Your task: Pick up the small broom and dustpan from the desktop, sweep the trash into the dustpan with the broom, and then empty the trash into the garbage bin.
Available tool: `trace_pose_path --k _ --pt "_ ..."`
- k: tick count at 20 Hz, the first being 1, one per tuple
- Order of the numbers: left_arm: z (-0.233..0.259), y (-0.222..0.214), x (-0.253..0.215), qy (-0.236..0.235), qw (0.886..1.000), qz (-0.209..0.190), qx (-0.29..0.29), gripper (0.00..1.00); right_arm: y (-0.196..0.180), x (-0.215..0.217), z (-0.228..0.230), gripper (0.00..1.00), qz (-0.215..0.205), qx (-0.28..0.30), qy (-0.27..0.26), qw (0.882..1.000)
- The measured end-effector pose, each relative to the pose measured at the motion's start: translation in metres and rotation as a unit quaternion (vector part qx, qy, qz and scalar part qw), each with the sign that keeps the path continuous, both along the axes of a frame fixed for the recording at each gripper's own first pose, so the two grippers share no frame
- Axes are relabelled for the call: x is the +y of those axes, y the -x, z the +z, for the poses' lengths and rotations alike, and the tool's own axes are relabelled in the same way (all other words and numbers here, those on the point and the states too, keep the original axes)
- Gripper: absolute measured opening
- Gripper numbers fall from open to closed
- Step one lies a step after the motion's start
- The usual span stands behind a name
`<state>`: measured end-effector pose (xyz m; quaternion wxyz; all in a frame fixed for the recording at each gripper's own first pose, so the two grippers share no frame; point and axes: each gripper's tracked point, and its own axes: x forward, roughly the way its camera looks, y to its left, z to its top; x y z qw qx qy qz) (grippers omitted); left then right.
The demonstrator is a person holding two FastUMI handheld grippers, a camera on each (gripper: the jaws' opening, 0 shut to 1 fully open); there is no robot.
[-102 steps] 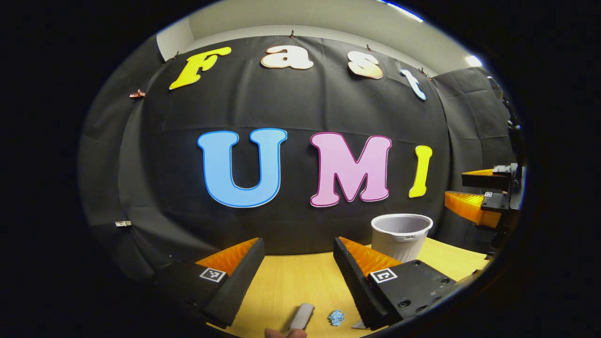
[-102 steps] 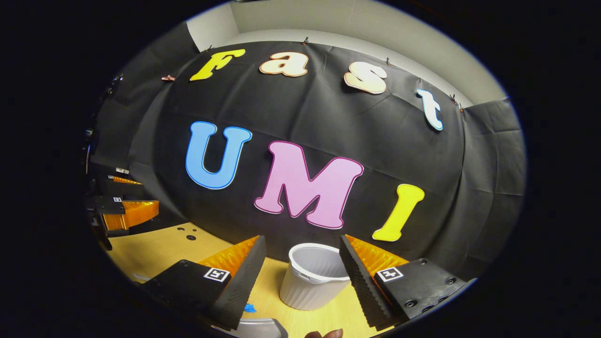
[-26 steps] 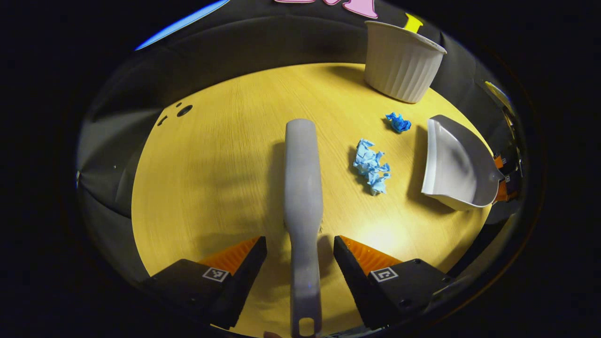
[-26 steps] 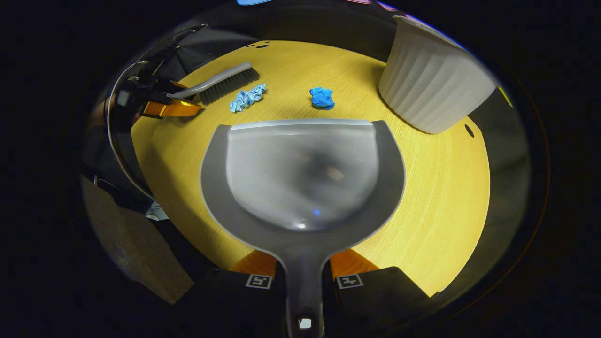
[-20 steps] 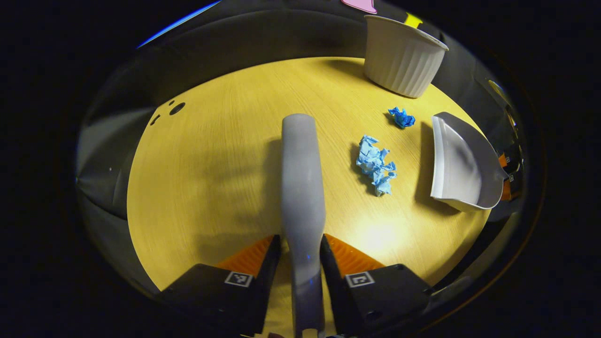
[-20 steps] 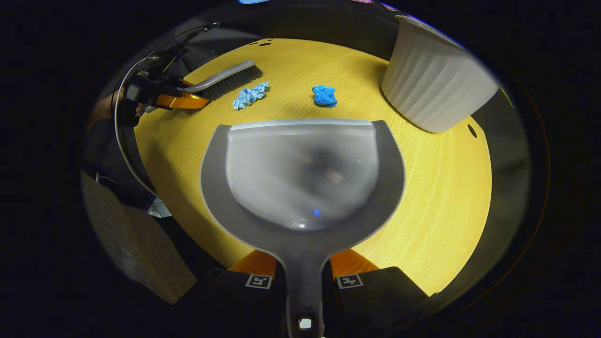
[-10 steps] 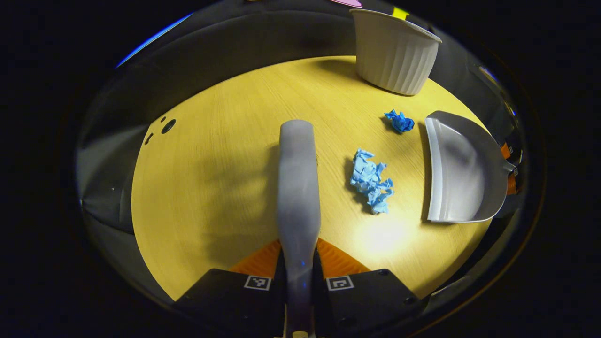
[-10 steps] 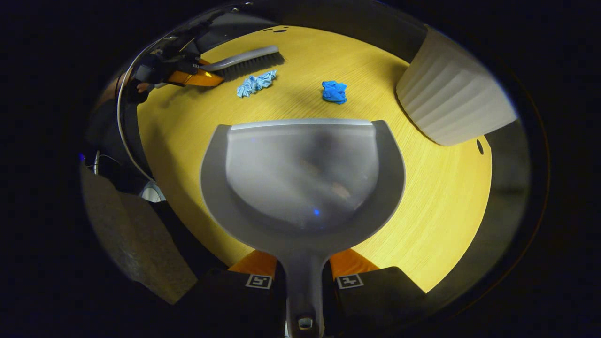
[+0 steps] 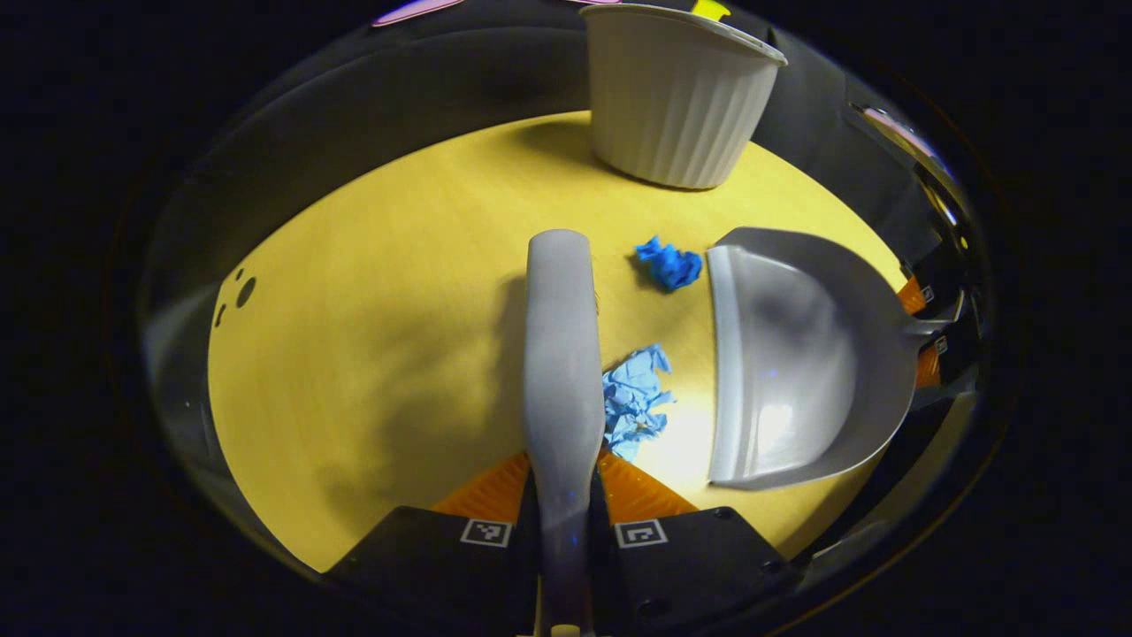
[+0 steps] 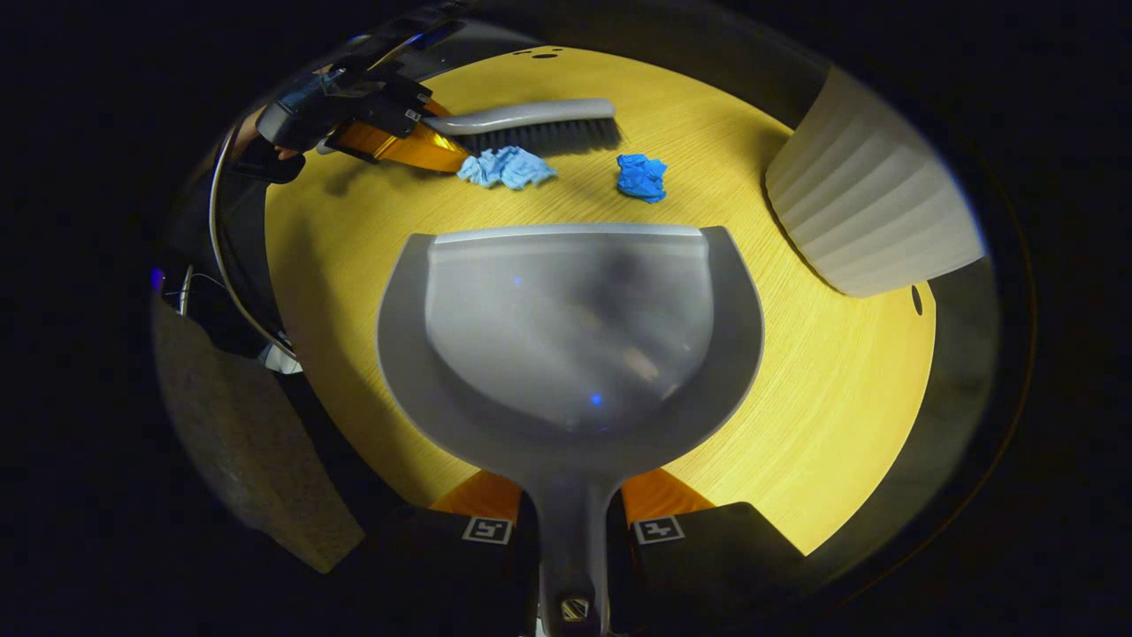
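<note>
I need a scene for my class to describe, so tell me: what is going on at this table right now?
A person is sweeping up with two handheld tools. The left claw is shut on the small broom, and the right claw is shut on the dustpan. Two crumpled blue paper scraps, a pale one and a darker one, lie on the yellow desktop between broom and dustpan. Neither scrap is in the pan yet. The white ribbed garbage bin stands at the far side.

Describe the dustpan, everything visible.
The dustpan is grey, smooth plastic by its look, with a rounded scoop, a straight front lip and a short handle. The right claw is shut on that handle. Its scoop is empty; the lip faces two blue paper wads lying on the yellow desktop.
</note>
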<state>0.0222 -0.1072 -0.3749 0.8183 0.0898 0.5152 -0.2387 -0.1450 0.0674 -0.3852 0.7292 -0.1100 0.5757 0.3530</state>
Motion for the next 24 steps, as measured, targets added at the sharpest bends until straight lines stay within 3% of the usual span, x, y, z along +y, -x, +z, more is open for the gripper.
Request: trace_pose_path --k 7,11,14,20,24 --pt "0.009 0.008 -0.035 0.030 0.998 -0.055 0.016 0.31 -0.003 -0.001 -0.004 0.35 -0.012 -0.013 -0.019 1.000" --pt "0.017 0.022 -0.052 0.057 0.995 -0.076 0.030 0.28 -0.001 -0.003 -0.007 0.35 -0.018 -0.026 -0.039 0.999" --pt "0.034 0.021 -0.061 0.080 0.994 -0.065 0.028 0.28 -0.001 -0.003 -0.007 0.35 -0.032 -0.044 -0.057 0.997" --pt "0.071 0.006 -0.046 0.095 0.995 -0.034 -0.021 0.28 0.007 0.007 -0.019 0.35 -0.097 -0.060 -0.070 0.991" --pt "0.086 -0.008 -0.018 0.096 0.994 -0.009 -0.054 0.28 0.014 0.003 0.009 0.35 -0.144 -0.062 -0.065 0.985"
